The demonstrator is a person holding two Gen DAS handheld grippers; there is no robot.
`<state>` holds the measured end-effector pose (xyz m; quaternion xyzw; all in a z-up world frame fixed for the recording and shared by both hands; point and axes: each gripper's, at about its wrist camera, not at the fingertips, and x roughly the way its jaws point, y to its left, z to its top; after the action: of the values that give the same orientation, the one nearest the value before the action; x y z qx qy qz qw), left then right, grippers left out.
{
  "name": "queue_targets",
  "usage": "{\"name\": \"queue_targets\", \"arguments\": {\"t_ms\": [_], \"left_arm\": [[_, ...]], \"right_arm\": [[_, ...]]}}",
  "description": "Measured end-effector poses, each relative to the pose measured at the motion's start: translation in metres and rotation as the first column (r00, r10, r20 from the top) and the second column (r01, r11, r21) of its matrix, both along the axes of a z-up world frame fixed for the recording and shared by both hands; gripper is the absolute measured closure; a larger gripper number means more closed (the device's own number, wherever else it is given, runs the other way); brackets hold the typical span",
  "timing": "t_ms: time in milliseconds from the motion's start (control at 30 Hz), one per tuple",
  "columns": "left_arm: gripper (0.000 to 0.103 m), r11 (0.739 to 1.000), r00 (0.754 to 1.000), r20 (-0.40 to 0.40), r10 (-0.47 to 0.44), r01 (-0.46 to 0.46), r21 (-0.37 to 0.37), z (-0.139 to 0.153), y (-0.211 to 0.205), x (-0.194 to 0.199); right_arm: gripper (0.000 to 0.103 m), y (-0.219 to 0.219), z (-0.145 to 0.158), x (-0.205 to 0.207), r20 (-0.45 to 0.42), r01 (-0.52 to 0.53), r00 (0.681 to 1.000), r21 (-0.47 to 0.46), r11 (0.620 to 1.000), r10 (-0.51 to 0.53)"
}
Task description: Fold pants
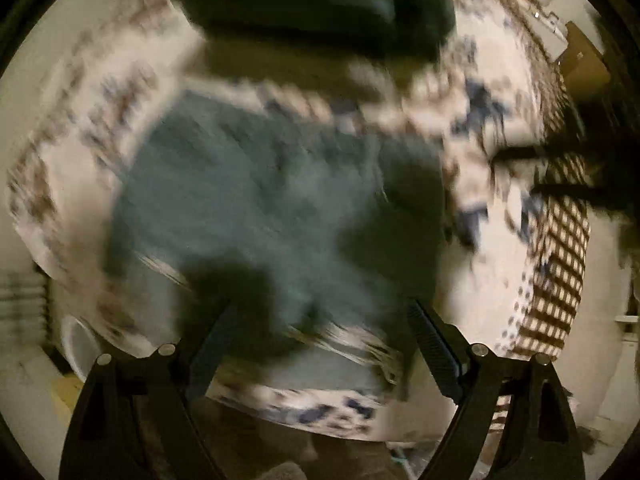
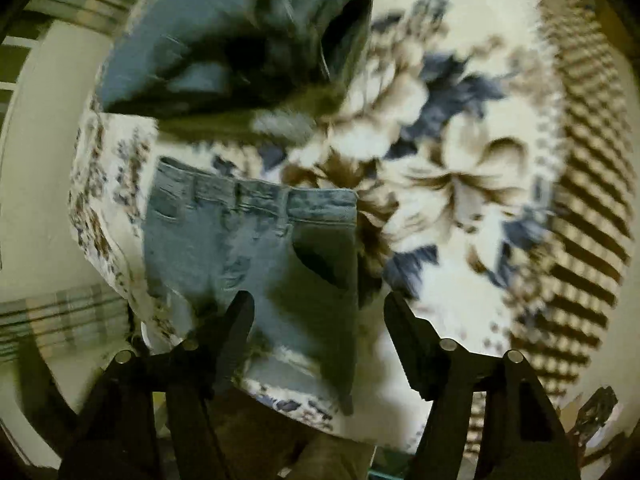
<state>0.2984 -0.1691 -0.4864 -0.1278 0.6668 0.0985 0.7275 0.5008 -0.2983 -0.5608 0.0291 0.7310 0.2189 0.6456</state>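
Surface: bed covered by a floral bedspread in cream, brown and blue, with a checked border at the right. Item: light blue denim pants, lying flat on it, waistband uppermost in the right wrist view; a second denim heap lies beyond. Tools: left gripper and right gripper both spread, holding nothing, above the pants.
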Motion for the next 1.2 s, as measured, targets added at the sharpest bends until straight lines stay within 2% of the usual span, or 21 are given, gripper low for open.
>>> {"name": "queue_targets", "arguments": {"t_ms": [67, 200, 300, 433, 467, 533, 567, 600, 633, 700, 867, 967, 1067, 1200], "left_arm": [[0.017, 0.999, 0.999, -0.035, 0.008, -0.009, -0.044, -0.027, -0.015, -0.004], [0.017, 0.994, 0.995, -0.094, 0.016, -0.027, -0.109, -0.074, -0.047, -0.015], [0.017, 0.993, 0.995, -0.097, 0.016, -0.027, -0.115, -0.094, -0.065, -0.021], [0.017, 0.996, 0.991, -0.128, 0.038, -0.048, -0.075, -0.116, -0.073, -0.025], [0.022, 0.996, 0.990, -0.132, 0.054, -0.063, -0.066, -0.118, -0.070, -0.026], [0.041, 0.991, 0.989, -0.115, 0.095, -0.104, -0.079, -0.118, -0.059, -0.029], [0.056, 0.988, 0.988, -0.101, 0.117, -0.127, -0.092, -0.116, -0.052, -0.031], [0.076, 0.986, 0.988, -0.083, 0.127, -0.135, -0.101, -0.113, -0.048, -0.033], [0.086, 0.985, 0.990, -0.059, 0.127, -0.133, -0.108, -0.107, -0.044, -0.033], [0.098, 0.983, 0.991, -0.026, 0.129, -0.132, -0.126, -0.095, -0.037, -0.035], [0.099, 0.980, 0.987, 0.049, 0.151, -0.143, -0.141, -0.052, -0.011, -0.045], [0.099, 0.977, 0.982, 0.099, 0.159, -0.143, -0.157, -0.014, 0.014, -0.053], [0.099, 0.974, 0.973, 0.143, 0.180, -0.156, -0.166, 0.003, 0.055, -0.059], [0.099, 0.960, 0.950, 0.192, 0.248, -0.214, -0.180, 0.032, 0.113, -0.068]], "right_arm": [[0.033, 0.013, -0.038, 0.010, -0.026, -0.046, 0.999, -0.005, 0.999, 0.046], [0.033, 0.035, -0.077, 0.015, -0.038, -0.092, 0.995, -0.003, 0.996, 0.092], [0.033, 0.047, -0.097, 0.015, -0.032, -0.107, 0.994, -0.002, 0.994, 0.107], [0.033, 0.053, -0.113, 0.013, -0.033, -0.097, 0.995, 0.016, 0.995, 0.098], [0.033, 0.056, -0.116, 0.011, -0.034, -0.093, 0.995, 0.025, 0.995, 0.094], [0.035, 0.058, -0.117, 0.008, -0.026, -0.079, 0.996, 0.050, 0.996, 0.080], [0.047, 0.058, -0.117, 0.007, -0.021, -0.076, 0.997, 0.067, 0.995, 0.078], [0.061, 0.059, -0.116, 0.005, -0.015, -0.073, 0.997, 0.063, 0.995, 0.074], [0.062, 0.060, -0.115, 0.003, -0.005, -0.069, 0.998, 0.057, 0.996, 0.069], [0.077, 0.063, -0.108, -0.002, 0.020, -0.071, 0.997, 0.056, 0.996, 0.069], [0.084, 0.067, -0.071, -0.011, 0.060, -0.055, 0.997, 0.046, 0.997, 0.052], [0.086, 0.069, -0.038, -0.014, 0.079, -0.035, 0.996, 0.053, 0.998, 0.031], [0.087, 0.088, -0.005, -0.018, 0.095, -0.014, 0.995, 0.061, 0.998, 0.008], [0.088, 0.139, 0.034, -0.021, 0.118, -0.015, 0.993, 0.084, 0.996, 0.005]]}}
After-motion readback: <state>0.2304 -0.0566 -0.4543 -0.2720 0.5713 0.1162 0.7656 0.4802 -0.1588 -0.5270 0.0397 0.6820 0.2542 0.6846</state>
